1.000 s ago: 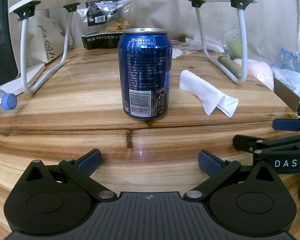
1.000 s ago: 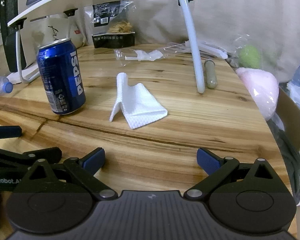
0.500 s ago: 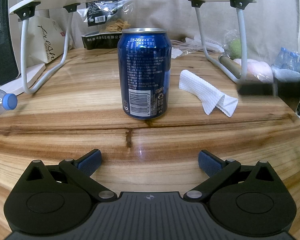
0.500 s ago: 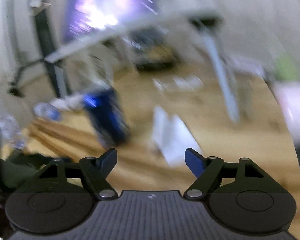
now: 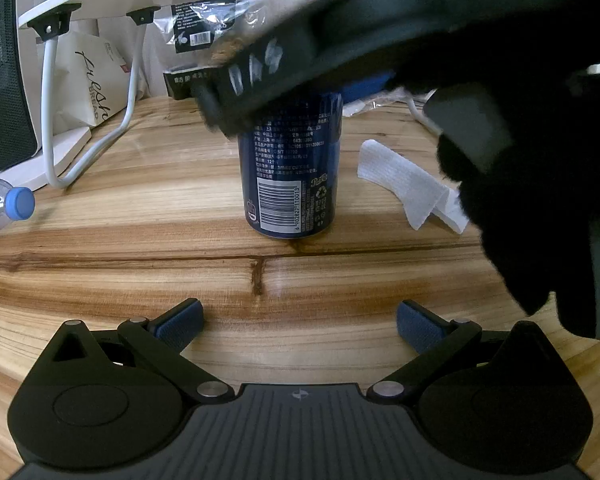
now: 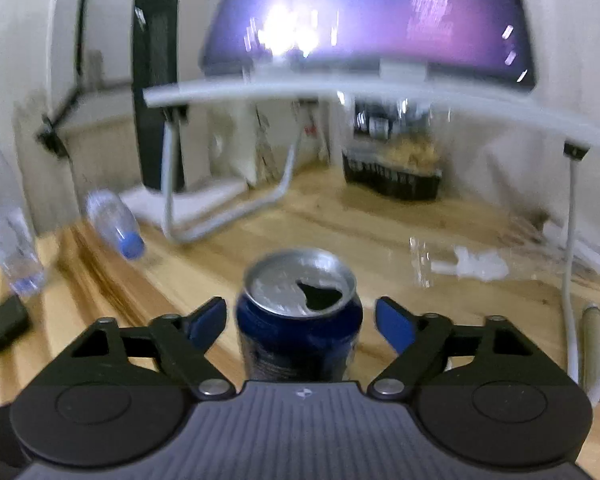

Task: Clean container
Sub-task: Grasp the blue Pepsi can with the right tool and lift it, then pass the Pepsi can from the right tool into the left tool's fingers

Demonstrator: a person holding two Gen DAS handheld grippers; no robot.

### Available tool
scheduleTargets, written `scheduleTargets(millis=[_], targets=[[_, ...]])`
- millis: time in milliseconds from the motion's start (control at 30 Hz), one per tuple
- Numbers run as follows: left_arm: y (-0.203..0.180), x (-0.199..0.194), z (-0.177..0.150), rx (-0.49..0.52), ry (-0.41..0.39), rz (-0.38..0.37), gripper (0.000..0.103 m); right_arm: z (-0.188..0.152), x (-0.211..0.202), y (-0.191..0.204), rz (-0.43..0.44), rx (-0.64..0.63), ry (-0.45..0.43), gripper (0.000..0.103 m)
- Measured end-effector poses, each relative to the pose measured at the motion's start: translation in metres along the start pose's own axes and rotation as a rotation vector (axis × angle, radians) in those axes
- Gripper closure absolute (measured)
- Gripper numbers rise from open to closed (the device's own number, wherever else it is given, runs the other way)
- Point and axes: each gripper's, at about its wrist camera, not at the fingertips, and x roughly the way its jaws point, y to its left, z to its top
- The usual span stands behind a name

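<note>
Straddling can (image 6: pixel 300 320), right tool (image 6: pixel 300 320) spread, pads not touching.

The can (image 5: pixel 290 184) stands upright on the table (image 5: pixel 140 264); a folded paper towel (image 5: pixel 412 188) lies to its right; a bottle (image 5: pixel 4 208) lies far left; a monitor stand (image 5: pixel 92 92) is behind, left.

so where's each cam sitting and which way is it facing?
Left wrist: low over the wooden table, facing the upright blue soda can; own open left gripper below, right gripper body blurred above.
Right wrist: above the can, angled down; open right gripper straddles it.
Shared: can, table, white stand.
</note>
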Motion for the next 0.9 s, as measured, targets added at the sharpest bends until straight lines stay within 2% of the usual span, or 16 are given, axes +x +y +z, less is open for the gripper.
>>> scheduleTargets(millis=[133,233,267,333,367,467,567,667,800,900], targets=[[0.000,0.000,0.000,0.006,0.003,-0.005,0.000,-0.007,-0.004,-0.017,0.093,0.128,0.044,0.037],[0.002,0.000,0.005,0.043,0.033,-0.060,0.000,-0.017,-0.022,-0.034,0.192,0.270,0.060,0.037],[0.005,-0.003,0.004,0.054,0.017,-0.102,0.001,-0.020,-0.028,-0.039,0.225,0.318,0.066,0.037],[0.011,-0.017,-0.001,0.113,-0.056,-0.209,0.002,-0.027,-0.039,-0.050,0.291,0.413,0.076,0.037],[0.012,-0.026,-0.005,0.170,-0.114,-0.229,0.002,-0.030,-0.045,-0.055,0.324,0.460,0.082,0.037],[0.007,-0.053,-0.023,0.393,-0.310,-0.207,0.002,-0.040,-0.062,-0.071,0.423,0.603,0.098,0.037],[0.009,-0.071,-0.039,0.532,-0.434,-0.224,0.006,-0.050,-0.080,-0.088,0.522,0.745,0.114,0.037],[0.007,-0.088,-0.056,0.682,-0.551,-0.234,0.014,-0.063,-0.083,-0.092,0.619,0.856,0.134,0.036],[0.003,-0.105,-0.067,0.780,-0.681,-0.220,0.017,-0.079,-0.076,-0.080,0.722,0.924,0.149,0.037],[-0.001,-0.114,-0.070,0.838,-0.749,-0.214,0.020,-0.092,-0.074,-0.074,0.782,0.973,0.156,0.037]])
